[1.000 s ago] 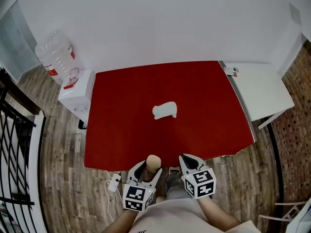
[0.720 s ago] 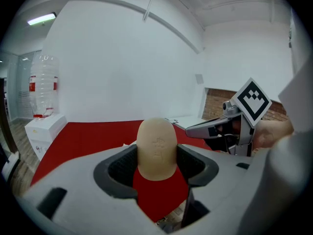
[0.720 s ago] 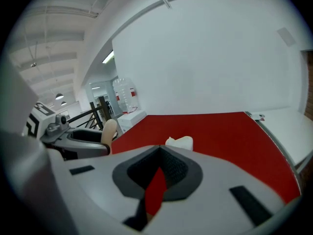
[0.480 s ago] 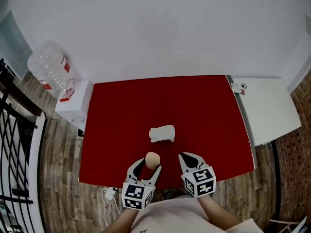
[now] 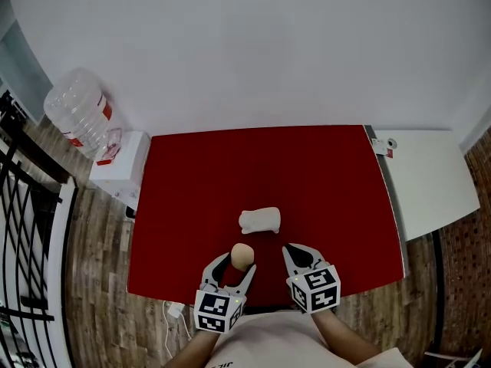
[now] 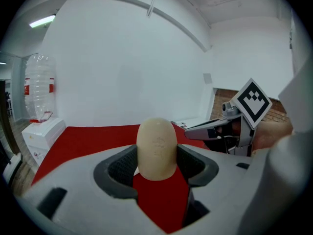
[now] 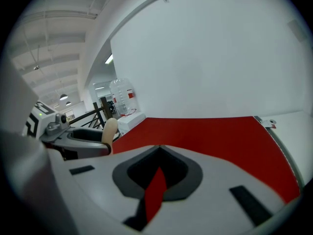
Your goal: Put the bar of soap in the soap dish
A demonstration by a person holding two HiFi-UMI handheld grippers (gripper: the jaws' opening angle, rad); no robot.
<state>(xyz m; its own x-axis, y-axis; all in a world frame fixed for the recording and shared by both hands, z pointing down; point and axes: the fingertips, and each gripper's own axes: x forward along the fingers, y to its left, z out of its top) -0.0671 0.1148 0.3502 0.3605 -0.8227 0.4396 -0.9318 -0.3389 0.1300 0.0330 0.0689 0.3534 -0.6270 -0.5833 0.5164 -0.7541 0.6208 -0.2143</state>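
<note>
At the bottom centre of the head view, the left hand-held gripper (image 5: 235, 264) is clamped on the beige bar of soap (image 5: 242, 255), which stands upright. Beside it, the right hand-held gripper (image 5: 295, 250) has its jaws drawn together on nothing. Just beyond, the white soap dish (image 5: 260, 220) sits mid-frame on the red tabletop (image 5: 322, 182).

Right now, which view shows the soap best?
Left gripper view: the soap fills the centre, upright between the left claw's pads, with its stamp visible. The head view shows it only as a small tan oval at that claw's tips. The right gripper view catches just a thin, edge-on sliver at far left.
</note>
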